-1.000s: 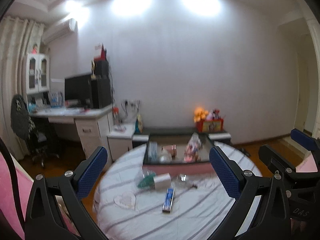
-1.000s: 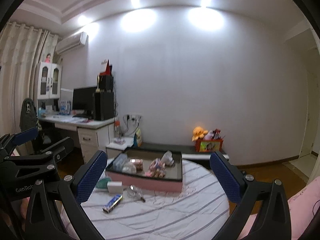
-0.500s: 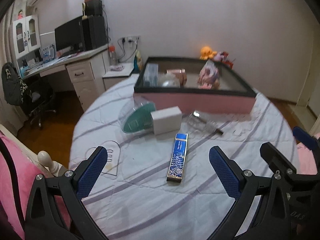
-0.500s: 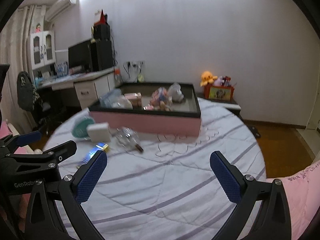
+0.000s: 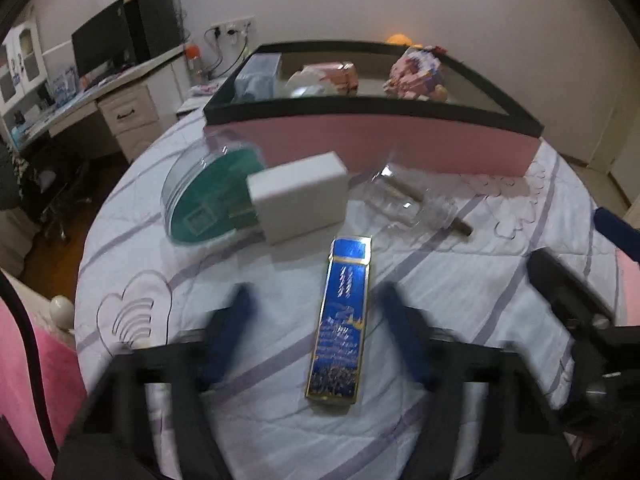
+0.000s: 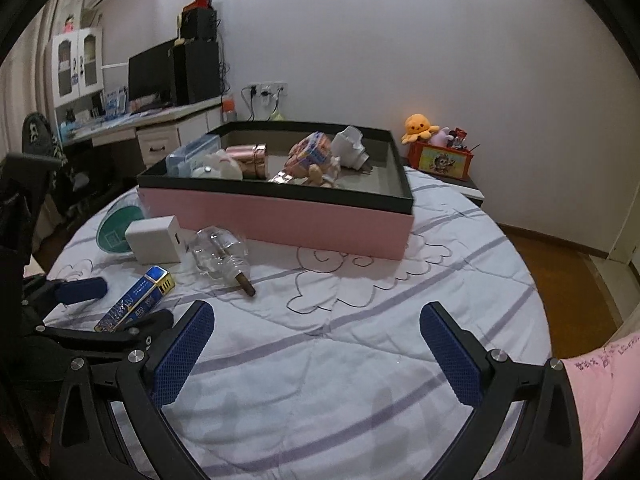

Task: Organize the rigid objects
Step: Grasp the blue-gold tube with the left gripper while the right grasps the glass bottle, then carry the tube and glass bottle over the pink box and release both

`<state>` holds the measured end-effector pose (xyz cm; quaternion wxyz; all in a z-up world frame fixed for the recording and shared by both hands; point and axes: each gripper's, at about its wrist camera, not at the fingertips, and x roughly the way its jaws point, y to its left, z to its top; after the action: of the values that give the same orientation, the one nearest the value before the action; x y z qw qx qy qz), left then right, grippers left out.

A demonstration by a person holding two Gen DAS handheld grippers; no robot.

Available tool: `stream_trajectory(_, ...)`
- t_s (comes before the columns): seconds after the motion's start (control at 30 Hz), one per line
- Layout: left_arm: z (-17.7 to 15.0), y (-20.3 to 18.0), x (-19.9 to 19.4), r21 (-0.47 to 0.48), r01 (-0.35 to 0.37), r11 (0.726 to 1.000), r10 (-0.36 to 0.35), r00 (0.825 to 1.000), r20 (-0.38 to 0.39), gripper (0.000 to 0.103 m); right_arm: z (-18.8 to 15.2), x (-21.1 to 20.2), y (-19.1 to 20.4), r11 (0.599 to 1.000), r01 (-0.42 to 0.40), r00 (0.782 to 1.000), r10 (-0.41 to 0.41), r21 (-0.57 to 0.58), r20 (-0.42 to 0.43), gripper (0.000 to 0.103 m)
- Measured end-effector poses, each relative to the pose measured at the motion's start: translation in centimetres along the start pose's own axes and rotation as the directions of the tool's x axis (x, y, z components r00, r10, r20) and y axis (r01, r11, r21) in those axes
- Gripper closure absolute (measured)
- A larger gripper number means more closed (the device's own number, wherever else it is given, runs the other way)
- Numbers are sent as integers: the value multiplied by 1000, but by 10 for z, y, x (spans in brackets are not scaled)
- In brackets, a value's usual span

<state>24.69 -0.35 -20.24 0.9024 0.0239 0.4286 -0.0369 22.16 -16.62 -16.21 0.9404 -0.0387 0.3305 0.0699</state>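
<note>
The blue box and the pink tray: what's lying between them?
A white box and a clear bottle lie between the blue box and the pink tray, clearest in the left wrist view.

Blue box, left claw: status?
Left claw has just been closing, straddling blue box, pads not touching yet. Right claw open, empty. White box beyond, clear of it.

Nothing is reading clearly: the blue box is carrying gold print too small to make out, and handwriting on the pink cloth is staying illegible.
</note>
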Motion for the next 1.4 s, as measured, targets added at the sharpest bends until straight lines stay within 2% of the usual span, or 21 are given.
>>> stream_trajectory(0.03, 1, 1, -1, 0, 17, 1000, -17, 1000, 7, 82, 1, 4, 1, 1000, 0, 1000, 0, -4, -15, 0)
stream_trajectory(0.2, 1, 16, -12, -37, 24, 999, -23, 999, 30, 82, 8, 16, 4, 999, -29, 998, 28, -14, -64, 0)
stream_trajectory(0.4, 9, 39, -13, -89, -7, 996, 10, 999, 33, 82, 28, 46, 36, 993, -66, 991, 55, -93, -123, 0)
stream_trajectory(0.6, 13, 54, -7, -119, -2, 993, 5, 1000, 24, 82, 42, 81, 62, 984, -124, 977, 99, -124, -191, 0)
stream_trajectory(0.67, 13, 57, -5, -128, 6, 992, -3, 1000, 22, 82, 44, 93, 65, 983, -147, 967, 120, -108, -227, 3)
stream_trajectory(0.7, 14, 57, -4, -127, 4, 992, -2, 1000, 19, 82, 44, 97, 66, 982, -162, 961, 135, -96, -243, 11)
stream_trajectory(0.77, 15, 57, -4, -122, 4, 992, -2, 1000, 19, 82, 43, 105, 64, 981, -183, 950, 157, -72, -268, 16)
stream_trajectory(0.8, 15, 56, -3, -121, 4, 993, -2, 1000, 18, 82, 44, 103, 61, 981, -187, 952, 165, -60, -258, 30)
stream_trajectory(0.83, 16, 56, -4, -121, 5, 993, -2, 1000, 19, 82, 45, 101, 58, 982, -184, 955, 166, -51, -247, 51)
stream_trajectory(0.97, 15, 51, -12, -113, 17, 993, -14, 999, 35, 82, 42, 94, 44, 976, -219, 948, 213, 2, -236, 50)
stream_trajectory(1.1, 14, 44, -34, -107, 45, 993, -35, 995, 96, 82, 34, 71, 33, 969, -244, 949, 248, 44, -194, 50)
stream_trajectory(1.2, 11, 37, -47, -96, 66, 993, -54, 990, 128, 82, 28, 43, 26, 968, -245, 959, 251, 56, -130, 50)
stream_trajectory(1.3, 8, 31, -61, -99, 95, 991, -79, 985, 153, 82, 26, 10, 25, 974, -223, 973, 225, 43, -56, 50)
stream_trajectory(1.4, 6, 19, -86, -77, 105, 992, -86, 974, 209, 82, 26, -28, 22, 980, -195, 981, 194, 37, 26, 50)
